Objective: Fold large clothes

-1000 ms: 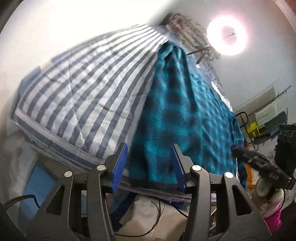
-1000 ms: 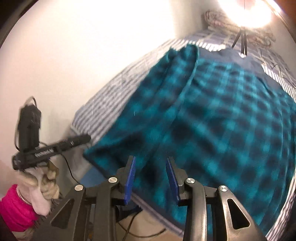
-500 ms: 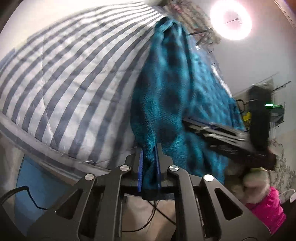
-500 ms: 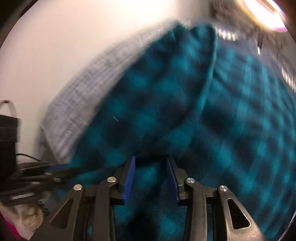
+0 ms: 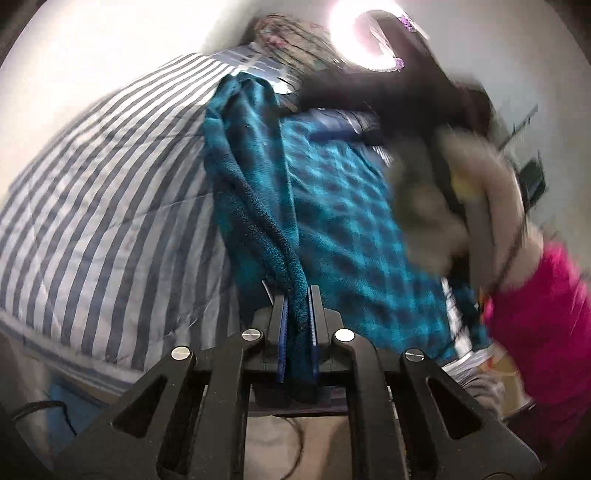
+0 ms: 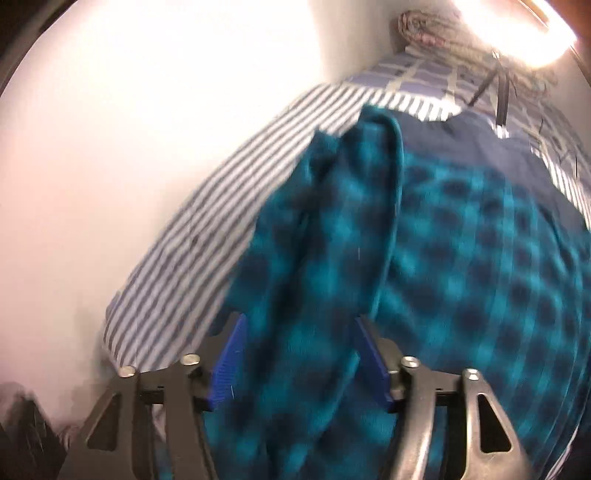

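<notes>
A teal-and-black checked fleece garment (image 5: 332, 229) is spread over a bed covered by a grey-and-white striped quilt (image 5: 110, 206); in the left wrist view the quilt is seen from 8 to 11 o'clock and the garment from the centre toward 4 o'clock. A bunched fold of the garment's edge is clamped between the blue pads of the left gripper (image 5: 297, 321), whose jaws are drawn almost together on the cloth, and the fold is seen rising from the pads toward 11 o'clock as a thick ridge. At 2 to 3 o'clock of that view a blurred hand (image 5: 454, 206) and a pink sleeve (image 5: 546, 321) are seen, with a dark device, blurred, above them near a bright ring light (image 5: 369, 40). In the right wrist view the right gripper (image 6: 299, 362) is seen at 6 o'clock with its jaws standing wide and opening; a hanging fold of the garment lies between the blue pads, and the pads are not seen pressing on it. The rest of the garment is spread from the centre toward 3 o'clock of that view, the striped quilt runs from 8 o'clock up to 12 o'clock beside a white wall (image 6: 129, 147), and a rolled patterned cloth (image 6: 428, 26) is seen at 1 o'clock at the head of the bed.
</notes>
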The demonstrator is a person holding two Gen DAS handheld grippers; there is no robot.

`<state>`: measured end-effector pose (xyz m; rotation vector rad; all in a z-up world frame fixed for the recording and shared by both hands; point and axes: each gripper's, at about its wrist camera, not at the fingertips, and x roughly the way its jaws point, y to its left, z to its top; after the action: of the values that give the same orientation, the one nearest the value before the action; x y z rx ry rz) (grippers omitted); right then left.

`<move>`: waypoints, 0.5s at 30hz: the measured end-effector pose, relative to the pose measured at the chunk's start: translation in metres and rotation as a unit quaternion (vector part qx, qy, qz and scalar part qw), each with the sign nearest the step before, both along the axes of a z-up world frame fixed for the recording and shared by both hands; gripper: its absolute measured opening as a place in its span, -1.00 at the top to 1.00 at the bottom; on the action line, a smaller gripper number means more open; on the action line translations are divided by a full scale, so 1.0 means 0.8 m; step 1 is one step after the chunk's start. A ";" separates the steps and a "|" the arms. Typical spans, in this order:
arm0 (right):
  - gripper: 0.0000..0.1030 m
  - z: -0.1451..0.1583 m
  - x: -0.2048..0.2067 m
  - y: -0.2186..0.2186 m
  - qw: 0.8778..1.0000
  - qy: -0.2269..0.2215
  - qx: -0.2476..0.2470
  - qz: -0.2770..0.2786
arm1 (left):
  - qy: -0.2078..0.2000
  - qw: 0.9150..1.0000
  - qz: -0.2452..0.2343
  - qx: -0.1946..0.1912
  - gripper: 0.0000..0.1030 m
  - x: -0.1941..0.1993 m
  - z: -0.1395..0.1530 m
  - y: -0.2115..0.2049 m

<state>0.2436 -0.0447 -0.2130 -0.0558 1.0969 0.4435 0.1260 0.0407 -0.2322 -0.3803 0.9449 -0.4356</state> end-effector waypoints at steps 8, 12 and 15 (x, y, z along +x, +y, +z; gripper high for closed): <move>-0.35 -0.017 0.074 0.079 0.997 -0.015 -0.069 0.028 | -0.028 0.996 -0.026 0.078 0.87 -0.009 0.010 -0.043; -0.35 -0.032 0.093 0.102 0.995 -0.013 -0.091 0.036 | -0.027 0.996 -0.027 0.079 0.87 -0.013 0.010 -0.041; -0.34 -0.041 0.105 0.113 0.994 -0.013 -0.104 0.038 | -0.030 0.996 -0.028 0.082 0.87 -0.019 0.013 -0.041</move>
<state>0.3275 0.0456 -0.2454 -0.2871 1.1157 0.3927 0.1112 0.0082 -0.2220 -0.1909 0.9279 -0.4139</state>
